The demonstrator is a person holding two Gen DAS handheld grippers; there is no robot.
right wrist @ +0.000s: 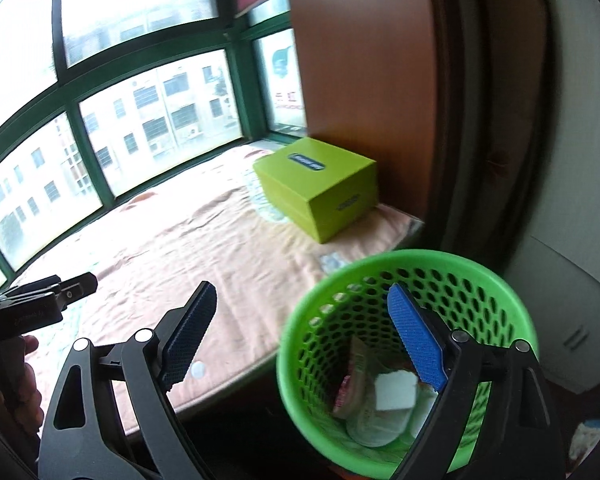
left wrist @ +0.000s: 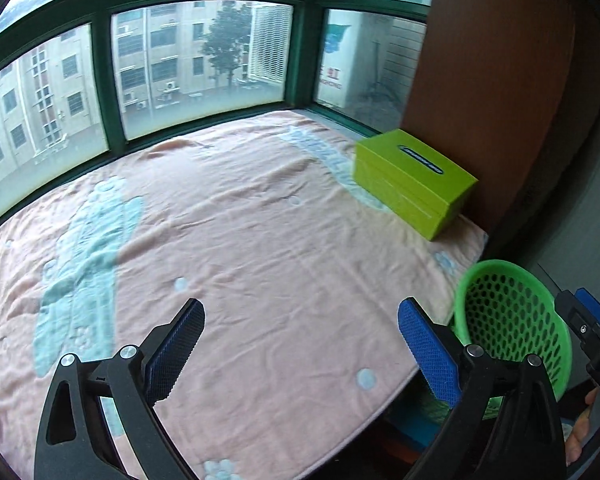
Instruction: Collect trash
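A green perforated waste basket [right wrist: 500,292] stands beside the bed's near right corner; it also shows in the left wrist view [left wrist: 512,312]. Inside lie a white paper piece [right wrist: 394,394], a red-printed wrapper [right wrist: 350,380] and other crumpled trash. My right gripper [right wrist: 302,320] is open and empty, its right finger over the basket's mouth. My left gripper [left wrist: 300,316] is open and empty above the pink bedspread [left wrist: 240,220]. No loose trash shows on the bedspread.
A lime-green tissue box [left wrist: 412,180] sits on the bed's far right corner against a brown wooden panel [left wrist: 488,80]; it also shows in the right wrist view [right wrist: 320,188]. Green-framed windows [left wrist: 100,92] ring the bed. A white cabinet [right wrist: 572,292] stands right of the basket.
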